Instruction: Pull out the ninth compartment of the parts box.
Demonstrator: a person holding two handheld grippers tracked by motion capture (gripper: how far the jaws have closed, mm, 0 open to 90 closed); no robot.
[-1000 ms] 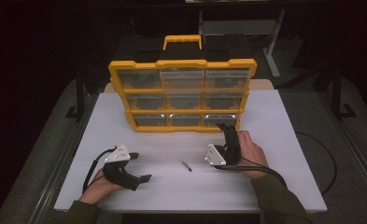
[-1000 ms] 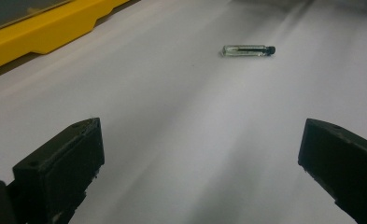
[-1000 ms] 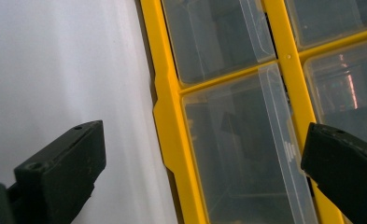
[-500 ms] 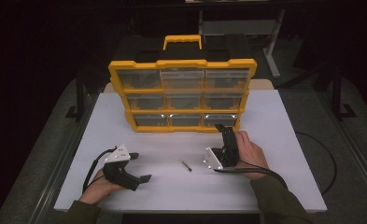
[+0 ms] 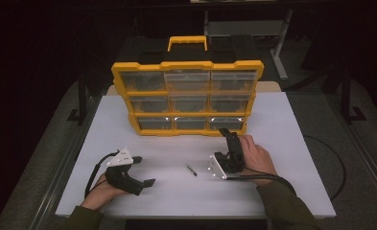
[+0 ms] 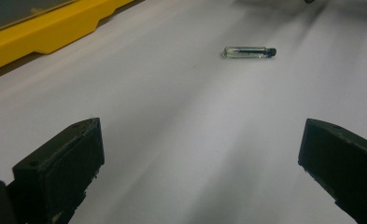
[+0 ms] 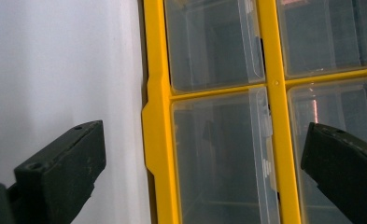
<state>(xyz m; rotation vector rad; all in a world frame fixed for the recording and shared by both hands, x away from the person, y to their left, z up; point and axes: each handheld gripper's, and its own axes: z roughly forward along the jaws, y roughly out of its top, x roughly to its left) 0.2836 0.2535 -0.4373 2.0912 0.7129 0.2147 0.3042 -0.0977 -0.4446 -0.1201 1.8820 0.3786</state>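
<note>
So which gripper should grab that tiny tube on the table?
Probably the left gripper. Its open jaws face the little tube with bare table between. The right gripper is open too, but points at the yellow organizer.

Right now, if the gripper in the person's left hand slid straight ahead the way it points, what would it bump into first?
Probably the small glass vial lying on the white table. The left gripper has its fingers wide open, with bare tabletop up to it, though it sits slightly right of centre.
</note>
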